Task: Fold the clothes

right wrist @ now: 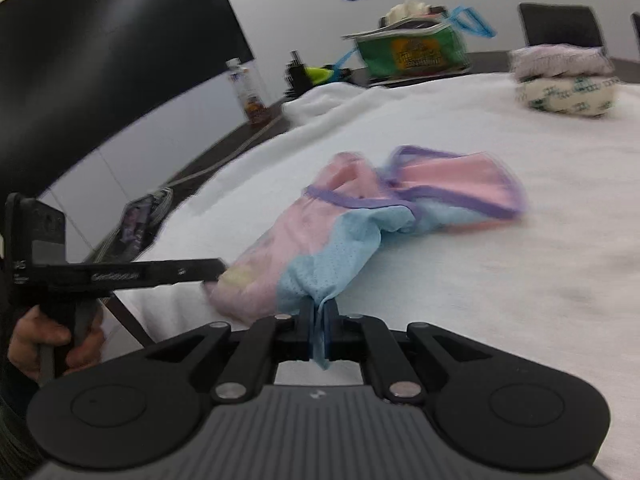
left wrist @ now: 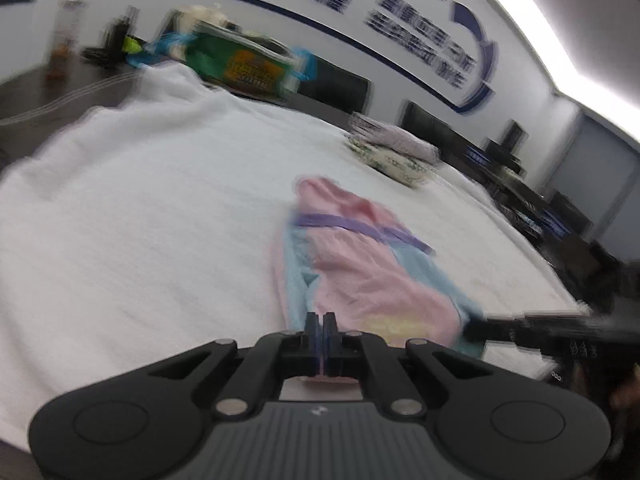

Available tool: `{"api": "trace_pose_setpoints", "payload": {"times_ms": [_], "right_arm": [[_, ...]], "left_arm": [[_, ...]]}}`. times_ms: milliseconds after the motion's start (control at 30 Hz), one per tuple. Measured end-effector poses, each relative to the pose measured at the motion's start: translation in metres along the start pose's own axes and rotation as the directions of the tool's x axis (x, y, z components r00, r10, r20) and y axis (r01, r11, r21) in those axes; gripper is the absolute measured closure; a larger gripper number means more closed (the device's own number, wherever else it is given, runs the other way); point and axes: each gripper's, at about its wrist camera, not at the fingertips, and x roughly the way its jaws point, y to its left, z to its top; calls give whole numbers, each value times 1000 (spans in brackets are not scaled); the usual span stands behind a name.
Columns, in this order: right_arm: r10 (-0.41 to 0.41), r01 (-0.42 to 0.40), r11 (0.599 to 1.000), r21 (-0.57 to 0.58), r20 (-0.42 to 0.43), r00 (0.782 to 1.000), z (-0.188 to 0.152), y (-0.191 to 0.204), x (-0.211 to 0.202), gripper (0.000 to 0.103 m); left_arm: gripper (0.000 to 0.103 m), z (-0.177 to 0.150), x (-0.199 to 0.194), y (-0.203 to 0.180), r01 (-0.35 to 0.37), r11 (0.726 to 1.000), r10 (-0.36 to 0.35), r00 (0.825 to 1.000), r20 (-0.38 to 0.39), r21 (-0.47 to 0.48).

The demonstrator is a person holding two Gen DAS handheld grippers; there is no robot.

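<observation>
A small pink and light-blue garment with purple trim [left wrist: 360,264] lies bunched on the white cloth-covered table [left wrist: 140,208]; it also shows in the right wrist view [right wrist: 360,216]. My left gripper [left wrist: 321,320] is shut on the garment's near pink edge. My right gripper [right wrist: 319,306] is shut on a blue corner of the garment, which hangs down between its fingers. The right gripper shows in the left wrist view [left wrist: 472,328] at the garment's right corner, and the left gripper shows in the right wrist view [right wrist: 222,268] at its left corner.
A stack of folded clothes [left wrist: 394,152] sits at the far side of the table, also in the right wrist view [right wrist: 564,80]. A green bag with blue handles [right wrist: 412,52], a bottle [right wrist: 248,88] and dark items stand at the far edge. Dark chairs line the wall.
</observation>
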Motion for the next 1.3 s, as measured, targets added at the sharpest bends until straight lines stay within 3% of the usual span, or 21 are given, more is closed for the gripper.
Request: {"api": "trace_pose_setpoints", "payload": {"times_ms": [100, 167, 200, 233, 267, 333, 367, 433, 533, 600, 667, 733, 800, 933, 1067, 1167, 1300], "right_arm": [[5, -5, 1000, 15, -18, 1000, -6, -16, -17, 97], [15, -15, 1000, 28, -22, 1000, -10, -27, -22, 86], [12, -13, 998, 63, 8, 1000, -6, -37, -25, 65], [0, -5, 994, 107, 45, 999, 1, -48, -27, 51], [-19, 7, 989, 147, 80, 997, 10, -59, -26, 50], [-75, 54, 975, 213, 90, 993, 34, -88, -14, 51], [-97, 77, 968, 240, 73, 993, 46, -102, -4, 51], [-112, 105, 955, 277, 11, 994, 68, -127, 23, 52], [-116, 133, 947, 293, -73, 991, 90, -147, 62, 53], [-119, 141, 946, 292, -93, 989, 94, -147, 78, 53], [-119, 138, 948, 287, -84, 989, 93, -145, 83, 61], [-116, 136, 953, 270, -89, 989, 93, -143, 87, 98], [-142, 154, 967, 201, -71, 987, 94, -135, 86, 102], [-217, 216, 976, 26, 22, 976, 104, -112, 77, 102], [-236, 245, 967, -77, 109, 966, 134, -104, 84, 102], [-282, 299, 943, -147, 127, 951, 160, -101, 103, 103], [-360, 375, 900, -224, 104, 927, 186, -98, 149, 103]], "left_arm": [[99, -1, -1, -7, 47, 999, -46, 999, -25, 22], [94, 16, -9, 1, 41, 999, -41, 999, -8, 1], [88, 29, -14, 5, 34, 999, -34, 999, 3, -1], [76, 47, -17, 8, 25, 1000, -25, 1000, 13, 18], [69, 65, -16, 7, 28, 998, -28, 1000, 6, 59], [31, 108, 7, 6, 88, 987, -80, 995, -66, 134], [27, 127, 26, 7, 120, 983, -106, 989, -108, 137], [34, 159, 75, 6, 93, 988, -70, 981, -182, 120], [38, 184, 141, -8, -49, 986, 88, 965, -246, 160], [40, 189, 175, -11, -54, 985, 101, 951, -293, 165], [51, 191, 205, -16, -57, 982, 115, 937, -329, 179], [78, 188, 219, -21, -50, 976, 121, 934, -337, 211], [101, 183, 222, -20, -42, 977, 112, 936, -333, 211], [102, 186, 209, -13, -116, 980, 152, 962, -229, 162], [103, 189, 197, -5, -184, 977, 197, 973, -124, 105], [103, 191, 187, 1, -230, 971, 233, 971, -47, 57], [103, 192, 195, 12, -311, 951, 311, 951, -8, 9]]}}
